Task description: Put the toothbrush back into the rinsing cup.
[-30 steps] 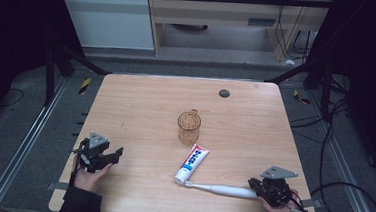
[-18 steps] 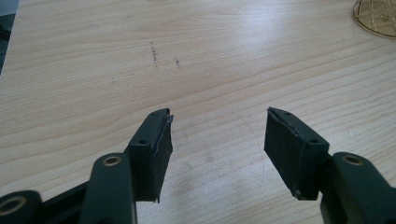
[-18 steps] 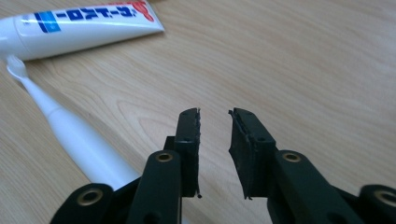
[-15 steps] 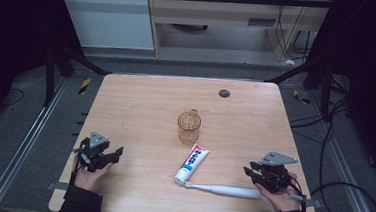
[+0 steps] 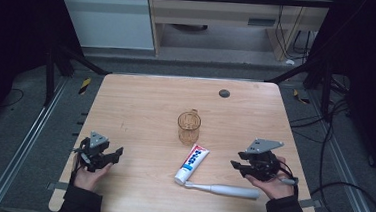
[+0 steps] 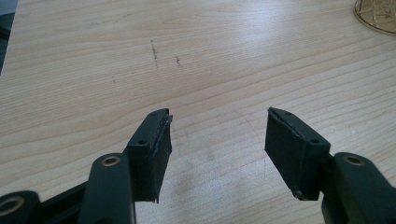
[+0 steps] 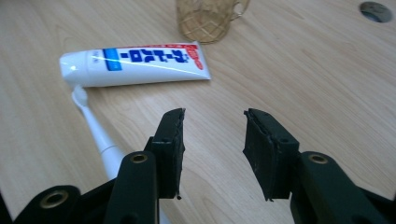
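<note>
Wooden table point(image 5: 140, 107) seen from above, with the amber glass mug point(image 5: 188, 127) near its middle as the marker. Well to the left of the mug and nearer the person, the left tongs point(image 5: 114, 155) sit low over bare wood in the person's left hand point(image 5: 89, 175), jaws spread wide with nothing between them; their own camera shows the two black pads point(image 6: 154, 144) apart over plain wood grain. Just in front of the mug, on the person's side, a white toothpaste tube point(image 5: 192, 163) lies flat, its cap end pointing away from the mug. Touching that cap end, a white toothbrush point(image 5: 222, 189) lies across the table, farther from the mug than the tube. To the right of the mug, the right tongs point(image 5: 237, 166) are held above the table in the person's right hand point(image 5: 270, 184), just over the brush handle; their jaws have just been opening and stand apart with nothing between them
</note>
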Demonstrator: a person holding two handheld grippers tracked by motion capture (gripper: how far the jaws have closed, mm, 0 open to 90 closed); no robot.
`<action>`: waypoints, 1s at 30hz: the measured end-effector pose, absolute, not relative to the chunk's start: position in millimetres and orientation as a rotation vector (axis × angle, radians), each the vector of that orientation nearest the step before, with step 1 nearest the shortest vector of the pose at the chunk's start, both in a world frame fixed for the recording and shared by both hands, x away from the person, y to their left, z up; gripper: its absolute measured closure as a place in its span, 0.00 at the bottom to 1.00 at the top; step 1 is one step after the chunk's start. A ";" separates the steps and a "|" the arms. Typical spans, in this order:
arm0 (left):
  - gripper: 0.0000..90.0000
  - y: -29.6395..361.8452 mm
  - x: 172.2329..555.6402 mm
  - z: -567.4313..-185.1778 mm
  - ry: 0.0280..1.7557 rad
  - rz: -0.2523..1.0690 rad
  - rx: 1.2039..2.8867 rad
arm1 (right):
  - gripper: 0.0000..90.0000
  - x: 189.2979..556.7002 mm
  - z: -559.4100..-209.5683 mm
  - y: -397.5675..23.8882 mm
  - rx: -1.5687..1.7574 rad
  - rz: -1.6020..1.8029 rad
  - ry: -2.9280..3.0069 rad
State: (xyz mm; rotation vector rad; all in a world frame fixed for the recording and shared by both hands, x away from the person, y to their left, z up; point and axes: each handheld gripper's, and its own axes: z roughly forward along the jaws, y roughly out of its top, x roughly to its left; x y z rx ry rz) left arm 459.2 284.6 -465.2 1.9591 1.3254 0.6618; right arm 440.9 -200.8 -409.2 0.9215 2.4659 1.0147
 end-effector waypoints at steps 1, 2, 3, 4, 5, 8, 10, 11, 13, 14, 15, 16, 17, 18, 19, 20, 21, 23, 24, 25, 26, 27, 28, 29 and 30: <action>0.44 284.6 459.1 -465.1 1.325 0.662 1.959 | 0.65 441.5 -408.2 -196.1 0.894 1.003 2.496; 0.44 284.5 459.0 -465.1 1.324 0.662 1.960 | 0.65 441.5 -408.2 -196.1 0.894 1.003 2.496; 0.44 284.3 459.1 -465.1 1.324 0.661 1.961 | 0.65 441.7 -408.3 -193.9 0.883 1.000 2.514; 0.44 284.3 459.1 -465.2 1.324 0.661 1.962 | 0.65 441.8 -408.4 -192.1 0.872 0.992 2.534; 0.44 284.2 459.1 -465.4 1.324 0.660 1.963 | 0.65 441.9 -408.8 -190.5 0.859 0.977 2.549; 0.44 284.1 459.4 -465.7 1.324 0.658 1.965 | 0.65 441.4 -411.0 -186.1 0.828 0.946 2.600; 0.44 284.2 459.4 -465.6 1.325 0.658 1.965 | 0.65 440.9 -412.6 -184.1 0.797 0.931 2.630; 0.44 284.1 459.3 -465.7 1.325 0.658 1.965 | 0.65 440.3 -413.4 -182.8 0.793 0.927 2.641; 0.44 283.8 459.4 -465.8 1.325 0.657 1.966 | 0.65 439.8 -414.9 -180.8 0.773 0.914 2.666; 0.44 283.7 459.4 -465.8 1.324 0.657 1.966 | 0.65 439.4 -415.6 -179.5 0.762 0.901 2.683; 0.44 283.7 459.4 -465.9 1.324 0.656 1.966 | 0.65 439.1 -416.3 -178.3 0.759 0.893 2.690; 0.44 283.6 459.4 -465.9 1.324 0.656 1.967 | 0.64 438.7 -417.6 -176.7 0.750 0.883 2.710; 0.44 283.5 459.4 -465.9 1.323 0.655 1.968 | 0.64 438.7 -417.6 -176.7 0.750 0.883 2.710; 0.44 283.5 459.4 -465.9 1.323 0.655 1.968 | 0.64 438.6 -418.6 -175.8 0.739 0.882 2.718; 0.44 283.5 459.4 -465.9 1.323 0.655 1.968 | 0.64 438.6 -419.6 -174.9 0.730 0.879 2.726; 0.44 283.5 459.3 -465.9 1.323 0.655 1.968 | 0.64 438.3 -420.5 -174.0 0.724 0.876 2.737; 0.44 283.5 459.3 -465.9 1.323 0.655 1.968 | 0.64 438.3 -421.8 -173.0 0.712 0.868 2.745; 0.44 283.3 459.3 -465.9 1.321 0.655 1.969 | 0.64 437.7 -423.3 -171.3 0.715 0.858 2.756; 0.44 283.2 459.3 -466.0 1.321 0.655 1.970 | 0.64 437.6 -424.2 -170.6 0.713 0.853 2.761; 0.44 283.1 459.4 -466.1 1.321 0.655 1.971 | 0.64 437.7 -425.0 -170.1 0.709 0.851 2.770; 0.44 283.1 459.5 -466.2 1.321 0.654 1.972 | 0.63 437.8 -426.0 -169.4 0.706 0.847 2.774; 0.44 283.2 459.5 -466.2 1.321 0.653 1.972 | 0.63 438.0 -427.2 -168.2 0.691 0.827 2.794; 0.44 283.2 459.5 -466.2 1.321 0.653 1.972 | 0.63 438.0 -427.2 -168.2 0.691 0.827 2.794; 0.44 283.2 459.5 -466.2 1.321 0.653 1.972 | 0.63 437.6 -427.7 -167.2 0.690 0.814 2.803; 0.44 283.2 459.5 -466.2 1.321 0.653 1.972 | 0.63 437.5 -428.0 -166.3 0.679 0.807 2.813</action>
